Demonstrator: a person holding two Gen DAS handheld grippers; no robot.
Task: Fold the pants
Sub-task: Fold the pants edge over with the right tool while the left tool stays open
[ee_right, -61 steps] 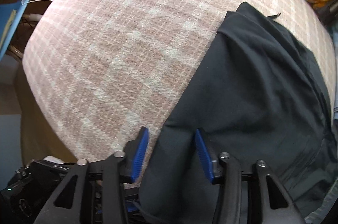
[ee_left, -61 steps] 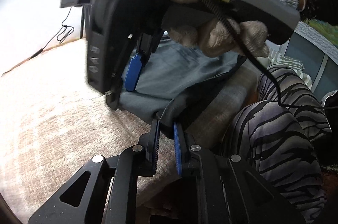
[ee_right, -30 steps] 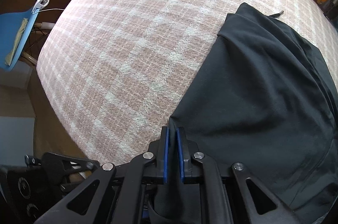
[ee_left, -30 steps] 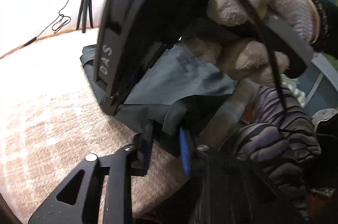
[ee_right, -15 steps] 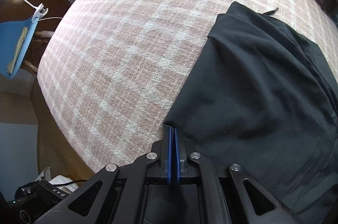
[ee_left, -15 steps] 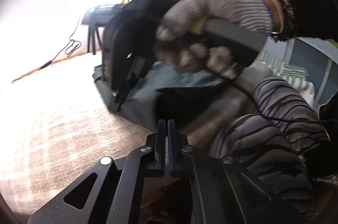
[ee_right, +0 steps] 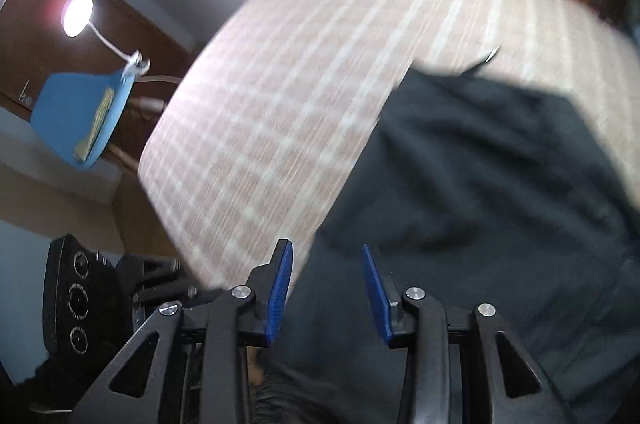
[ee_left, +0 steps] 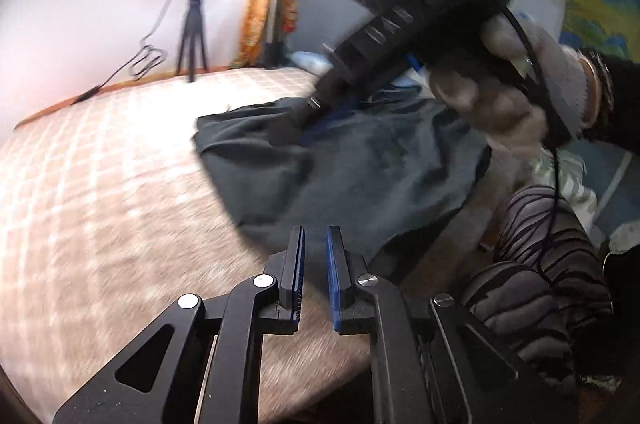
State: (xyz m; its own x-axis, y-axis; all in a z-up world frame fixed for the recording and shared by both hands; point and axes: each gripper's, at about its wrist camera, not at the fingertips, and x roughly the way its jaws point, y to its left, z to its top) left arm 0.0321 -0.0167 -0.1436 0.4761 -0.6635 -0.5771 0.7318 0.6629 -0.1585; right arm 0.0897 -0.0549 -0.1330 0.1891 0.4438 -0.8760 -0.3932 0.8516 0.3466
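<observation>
Dark pants [ee_left: 340,168] lie folded on a pink plaid bed [ee_left: 100,192]. In the left wrist view my left gripper [ee_left: 316,268] is slightly open and empty, just short of the pants' near edge. The right gripper's body [ee_left: 400,0], held in a gloved hand, hovers over the pants' far side. In the right wrist view my right gripper [ee_right: 326,288] is open and empty above the pants [ee_right: 480,184], near their left edge on the bed [ee_right: 300,96]. Both views are motion-blurred.
A bright lamp on a tripod [ee_left: 194,24] stands behind the bed with a cable. The person's striped legs [ee_left: 540,272] are at the right. A blue chair [ee_right: 84,112] and a clip lamp [ee_right: 76,16] stand beyond the bed's left edge.
Both grippers were shut on the pants' edge half a second ago. Now both have opened, let go of the cloth and lifted back; the pants lie folded on the bed.
</observation>
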